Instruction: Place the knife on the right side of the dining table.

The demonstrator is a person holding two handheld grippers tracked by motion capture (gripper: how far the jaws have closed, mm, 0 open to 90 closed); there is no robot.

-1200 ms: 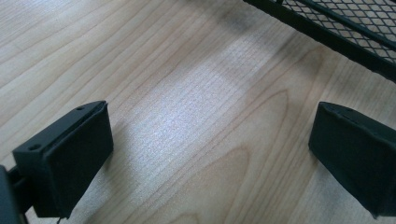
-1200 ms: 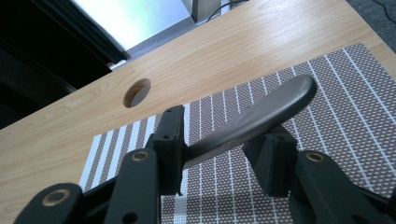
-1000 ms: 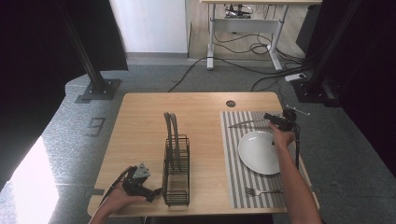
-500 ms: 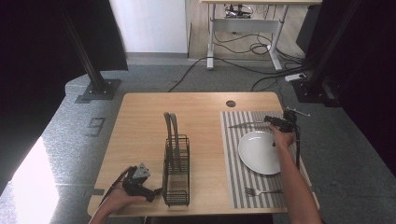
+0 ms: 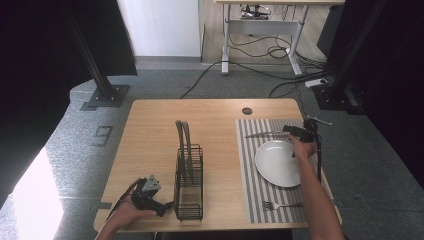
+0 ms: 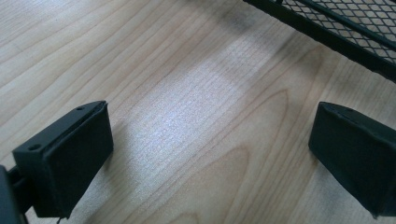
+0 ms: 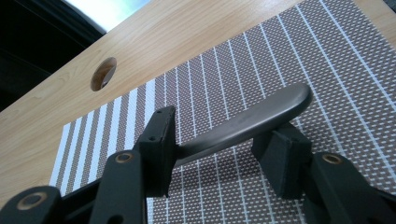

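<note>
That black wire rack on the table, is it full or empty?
Empty. The high view shows bare mesh in the rack; the plate lies on the striped mat.

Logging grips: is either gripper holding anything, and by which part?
Nothing gripped. The right gripper's jaws have just been opening around the knife handle; the left gripper is open, empty.

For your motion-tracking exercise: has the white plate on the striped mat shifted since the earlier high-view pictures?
No. The plate lies on the same spot of the mat, with the same stripes showing at its left edge and the fork the same way below it.
</note>
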